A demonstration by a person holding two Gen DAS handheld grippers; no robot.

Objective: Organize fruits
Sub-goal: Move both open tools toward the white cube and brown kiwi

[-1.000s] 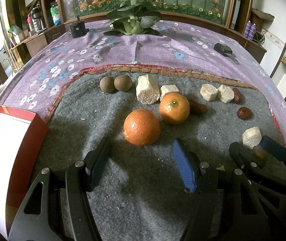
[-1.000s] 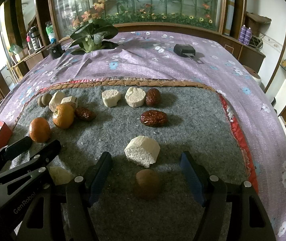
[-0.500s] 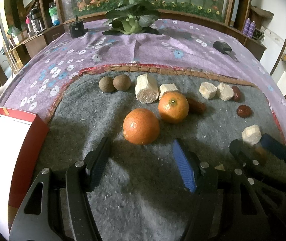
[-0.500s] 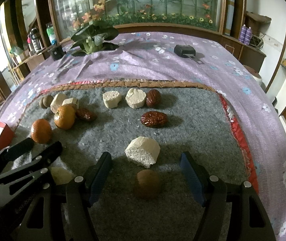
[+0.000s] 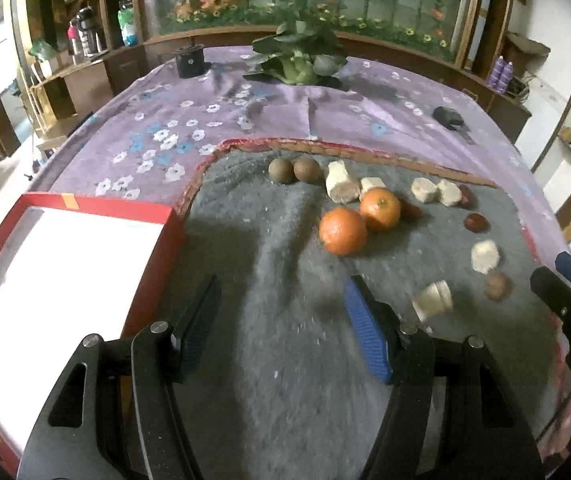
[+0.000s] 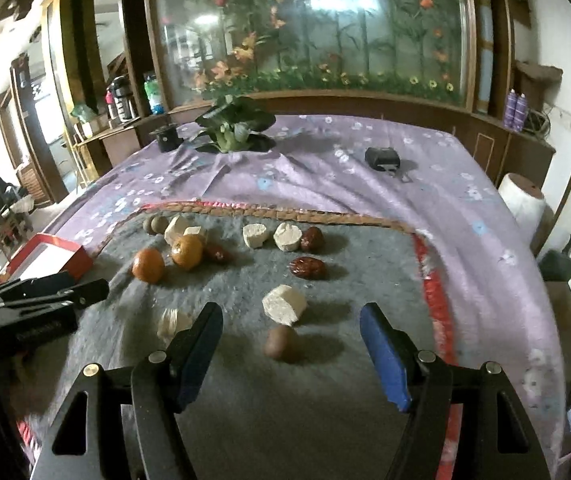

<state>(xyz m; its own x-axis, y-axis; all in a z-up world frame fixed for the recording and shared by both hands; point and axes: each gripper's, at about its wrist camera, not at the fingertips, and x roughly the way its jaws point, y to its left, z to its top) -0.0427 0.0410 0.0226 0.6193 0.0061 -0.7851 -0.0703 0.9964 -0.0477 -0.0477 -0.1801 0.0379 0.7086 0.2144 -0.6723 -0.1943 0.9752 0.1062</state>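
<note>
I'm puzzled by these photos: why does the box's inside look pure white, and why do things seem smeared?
Left wrist view: the red-rimmed box interior is overexposed, and the grey felt mat is motion-blurred. Right wrist view: similar smear on the pale cut chunk; fisheye bending in both.

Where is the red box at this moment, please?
The red box lies at the left of the left wrist view, on the purple cloth beside the grey mat. The right wrist view shows it far left, near the oranges.
</note>
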